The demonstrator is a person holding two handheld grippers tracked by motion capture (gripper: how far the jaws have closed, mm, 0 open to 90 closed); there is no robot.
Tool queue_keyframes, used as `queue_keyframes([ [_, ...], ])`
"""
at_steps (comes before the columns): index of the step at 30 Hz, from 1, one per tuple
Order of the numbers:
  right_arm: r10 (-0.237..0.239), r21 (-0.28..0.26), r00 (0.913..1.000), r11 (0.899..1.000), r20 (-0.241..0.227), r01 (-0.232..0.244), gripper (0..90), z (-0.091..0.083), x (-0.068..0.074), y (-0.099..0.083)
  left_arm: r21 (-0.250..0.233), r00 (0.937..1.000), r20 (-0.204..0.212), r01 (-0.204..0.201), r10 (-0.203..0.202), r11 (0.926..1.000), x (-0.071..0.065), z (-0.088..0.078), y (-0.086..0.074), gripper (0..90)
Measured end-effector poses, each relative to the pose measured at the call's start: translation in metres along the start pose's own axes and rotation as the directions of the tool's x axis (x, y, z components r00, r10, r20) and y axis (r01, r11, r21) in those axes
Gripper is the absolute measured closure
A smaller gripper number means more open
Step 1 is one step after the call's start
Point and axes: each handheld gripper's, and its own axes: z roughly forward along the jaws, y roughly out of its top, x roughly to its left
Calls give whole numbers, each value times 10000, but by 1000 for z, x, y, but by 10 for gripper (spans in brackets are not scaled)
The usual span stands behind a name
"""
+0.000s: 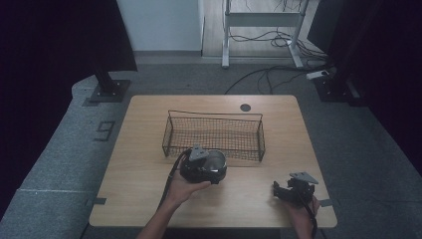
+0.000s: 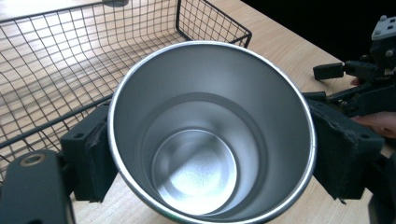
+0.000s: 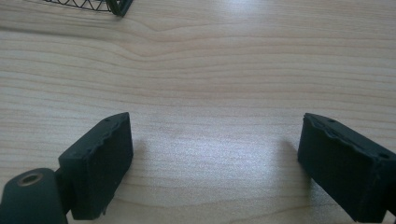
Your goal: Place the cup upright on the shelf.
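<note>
A shiny steel cup point(image 2: 205, 140) sits between the two black pads point(image 2: 93, 154) of my left gripper point(image 1: 215, 169), which is shut on it. In the high view the steel cup point(image 1: 216, 160) hangs just in front of the wire basket's point(image 1: 214, 133) near wall, above the table. The cup's mouth faces the left gripper's camera and it looks empty inside. My right gripper point(image 3: 215, 158) rests low over the bare wooden tabletop point(image 3: 210, 70) with its jaws wide apart and nothing between them. In the high view the right gripper point(image 1: 286, 189) is near the table's front right corner.
The black wire basket point(image 2: 60, 60) stands empty in the middle of the wooden table point(image 1: 144, 164). A round cable hole point(image 1: 245, 107) lies at the table's far edge. Beyond the table are stand bases, cables and a desk frame on the grey floor.
</note>
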Motion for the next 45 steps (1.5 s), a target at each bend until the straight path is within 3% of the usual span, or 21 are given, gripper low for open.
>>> queue_keyframes([
  [45,-5,-11,10000,10000,6,5,107,0,0,0,-441,9992,-111,370,-376,9983,33,-27,26,147],
])
